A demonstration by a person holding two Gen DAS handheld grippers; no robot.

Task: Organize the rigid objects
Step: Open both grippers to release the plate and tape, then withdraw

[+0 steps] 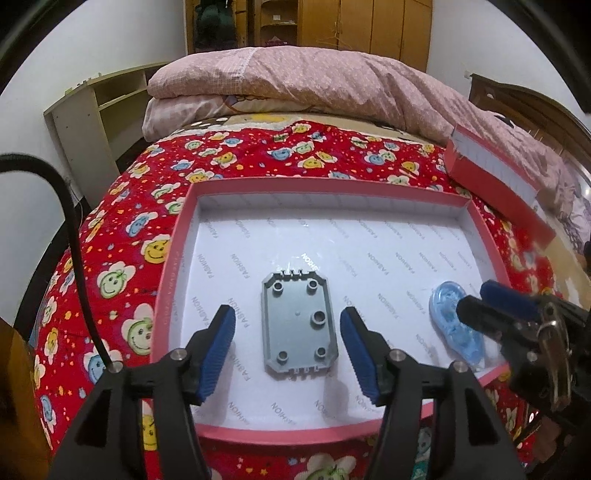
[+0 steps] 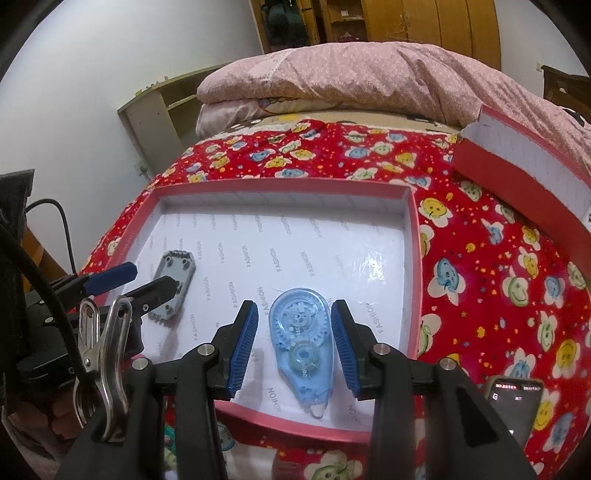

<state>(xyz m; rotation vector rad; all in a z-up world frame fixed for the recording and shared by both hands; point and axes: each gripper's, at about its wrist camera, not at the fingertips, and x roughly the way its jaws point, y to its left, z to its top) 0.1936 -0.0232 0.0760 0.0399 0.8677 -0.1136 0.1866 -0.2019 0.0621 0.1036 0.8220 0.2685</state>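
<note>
A: What takes up most of the scene?

B: A bed (image 1: pixel 236 162) covered with a red blanket (image 1: pixel 122 258) printed with smiling flowers. A pink quilt (image 1: pixel 314 81) lies folded at its far end, with a wooden wardrobe (image 1: pixel 362 26) behind it.

A: And on the blanket?

B: A wide, shallow pink box (image 1: pixel 177 273) lined with white paper printed "FASHION". Its lid (image 1: pixel 498 181) rests tilted on the blanket to the right, beyond the box's far right corner.

A: What is inside the box?

B: Two things, well apart. A grey plastic plate (image 1: pixel 297 325) with round studs lies flat near the middle left. A blue see-through correction tape dispenser (image 2: pixel 303 347) lies flat near the front right, its tip toward the front rim.

A: How do the grippers stand?

B: The left gripper (image 1: pixel 288 354) has its fingers apart on either side of the grey plate, with clear gaps, not touching it. The right gripper (image 2: pixel 293 347) has its blue-padded fingers (image 2: pixel 243 347) either side of the dispenser, just beside it; a thin gap shows on each side, so it is open, not gripping.

A: Anything smaller?

B: A phone (image 2: pixel 517 402) with a lit screen lies on the blanket right of the box, and a metal clip (image 2: pixel 103 365) hangs at the left gripper's side.
</note>
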